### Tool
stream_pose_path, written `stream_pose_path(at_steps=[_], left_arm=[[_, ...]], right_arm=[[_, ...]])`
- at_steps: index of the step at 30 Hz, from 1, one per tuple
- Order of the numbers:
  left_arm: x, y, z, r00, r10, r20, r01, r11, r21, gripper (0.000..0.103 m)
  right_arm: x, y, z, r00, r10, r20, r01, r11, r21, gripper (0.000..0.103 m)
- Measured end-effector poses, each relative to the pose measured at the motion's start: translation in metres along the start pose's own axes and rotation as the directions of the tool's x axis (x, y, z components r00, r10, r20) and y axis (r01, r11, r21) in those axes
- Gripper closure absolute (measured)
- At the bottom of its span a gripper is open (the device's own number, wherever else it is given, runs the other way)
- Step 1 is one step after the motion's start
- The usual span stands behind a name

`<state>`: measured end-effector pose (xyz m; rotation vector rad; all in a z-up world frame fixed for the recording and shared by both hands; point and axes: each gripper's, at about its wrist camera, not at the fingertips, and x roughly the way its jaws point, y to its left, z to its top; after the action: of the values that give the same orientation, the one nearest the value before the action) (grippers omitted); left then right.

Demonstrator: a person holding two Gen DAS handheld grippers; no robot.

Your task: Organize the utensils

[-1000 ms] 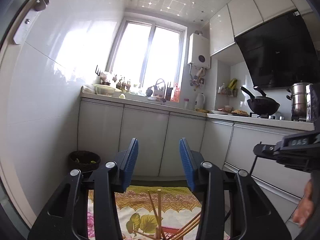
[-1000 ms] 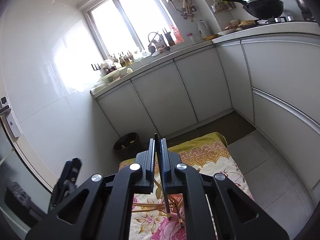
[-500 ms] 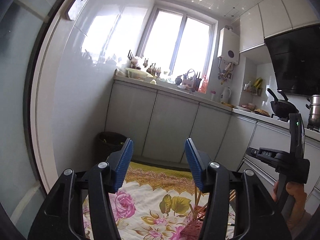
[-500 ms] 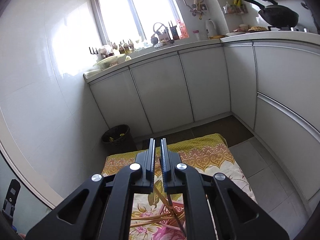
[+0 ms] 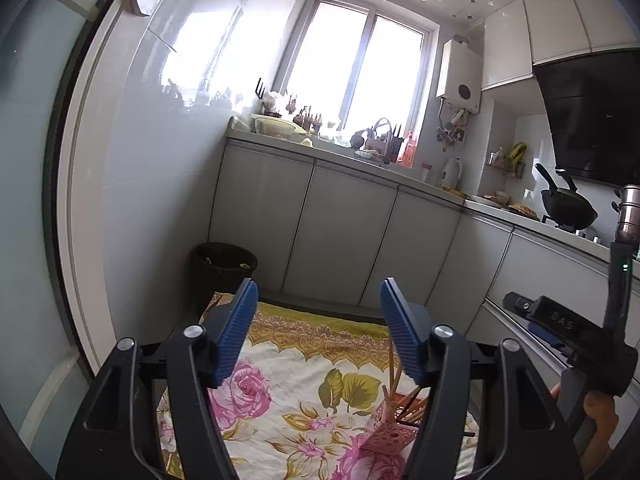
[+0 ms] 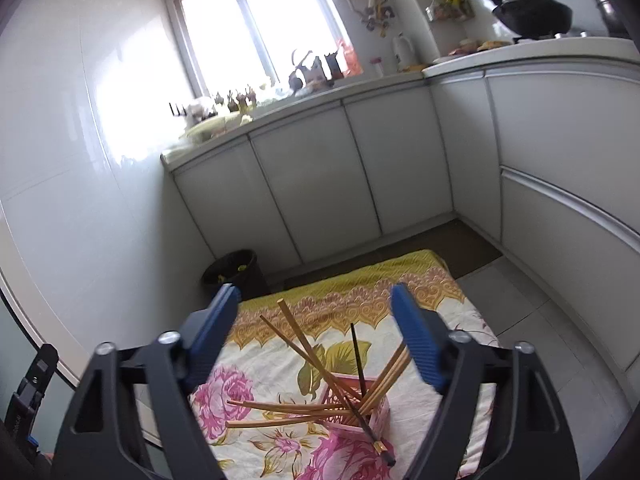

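Note:
A pink perforated utensil holder [image 6: 376,408] stands on a floral cloth [image 6: 280,364] on the floor. Several wooden chopsticks [image 6: 296,336] fan out of it, and one dark chopstick [image 6: 357,354] stands in it. My right gripper [image 6: 316,328] is open and empty, above and just behind the holder. The holder also shows in the left wrist view [image 5: 390,432], low right, with chopsticks [image 5: 394,372] sticking up. My left gripper [image 5: 318,328] is open and empty, held above the cloth [image 5: 288,392] to the holder's left. The right gripper's body [image 5: 576,336] shows at that view's right edge.
White kitchen cabinets [image 6: 320,176] line the back and right, with a cluttered countertop [image 5: 360,152] under a bright window. A black waste bin [image 5: 224,268] stands in the corner by the cloth's far left. A wok [image 6: 532,12] sits on the stove. A tiled wall is on the left.
My right gripper has opened and let go of the dark chopstick, which now stands in the holder. Both grippers tilted downward, bringing more of the cloth and holder into view.

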<state>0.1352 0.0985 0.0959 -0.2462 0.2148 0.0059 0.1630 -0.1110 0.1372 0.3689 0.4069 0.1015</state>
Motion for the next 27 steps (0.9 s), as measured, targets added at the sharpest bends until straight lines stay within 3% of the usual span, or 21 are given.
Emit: stream_pose_path(at_steps=[1, 3, 4, 8, 13, 16, 20, 24, 27], left_arm=[[-0.004, -0.005, 0.0, 1.0, 0.001, 0.002, -0.001, 1.0, 0.009, 0.029], [-0.014, -0.015, 0.001, 1.0, 0.01, 0.01, -0.01, 1.0, 0.015, 0.008], [-0.02, -0.018, 0.002, 1.0, 0.006, 0.017, -0.006, 1.0, 0.011, 0.007], [-0.044, -0.047, 0.008, 1.0, 0.001, 0.01, -0.002, 0.997, 0.08, 0.007], [-0.087, -0.075, -0.002, 0.999, 0.036, 0.013, -0.037, 0.992, 0.117, 0.007], [-0.108, -0.09, -0.007, 0.999, 0.047, -0.007, -0.045, 0.99, 0.131, 0.007], [-0.134, -0.107, -0.01, 0.998, 0.061, -0.014, -0.058, 0.985, 0.163, 0.007], [-0.158, -0.118, -0.012, 0.997, 0.077, 0.0, -0.076, 0.979, 0.191, 0.007], [-0.169, -0.117, -0.011, 0.996, 0.094, 0.006, -0.093, 0.976, 0.198, 0.007]], right_arm=[[-0.015, 0.0, 0.0, 1.0, -0.007, 0.026, 0.007, 1.0, -0.007, 0.019], [-0.043, 0.002, -0.002, 0.997, -0.042, 0.062, 0.044, 0.998, -0.035, 0.009], [-0.057, 0.002, -0.004, 0.995, -0.056, 0.083, 0.06, 0.997, -0.045, 0.007], [-0.115, 0.001, -0.019, 0.976, -0.152, 0.159, 0.167, 0.982, -0.087, 0.007], [-0.181, -0.008, -0.036, 0.927, -0.304, 0.22, 0.32, 0.946, -0.04, 0.007], [-0.207, -0.011, -0.04, 0.935, -0.314, 0.165, 0.322, 0.946, -0.023, 0.007], [-0.237, -0.001, -0.049, 0.9, -0.389, 0.197, 0.405, 0.913, -0.05, 0.007], [-0.258, 0.004, -0.054, 0.895, -0.395, 0.209, 0.413, 0.91, -0.048, 0.007], [-0.274, 0.006, -0.056, 0.866, -0.436, 0.245, 0.458, 0.888, -0.038, 0.007]])
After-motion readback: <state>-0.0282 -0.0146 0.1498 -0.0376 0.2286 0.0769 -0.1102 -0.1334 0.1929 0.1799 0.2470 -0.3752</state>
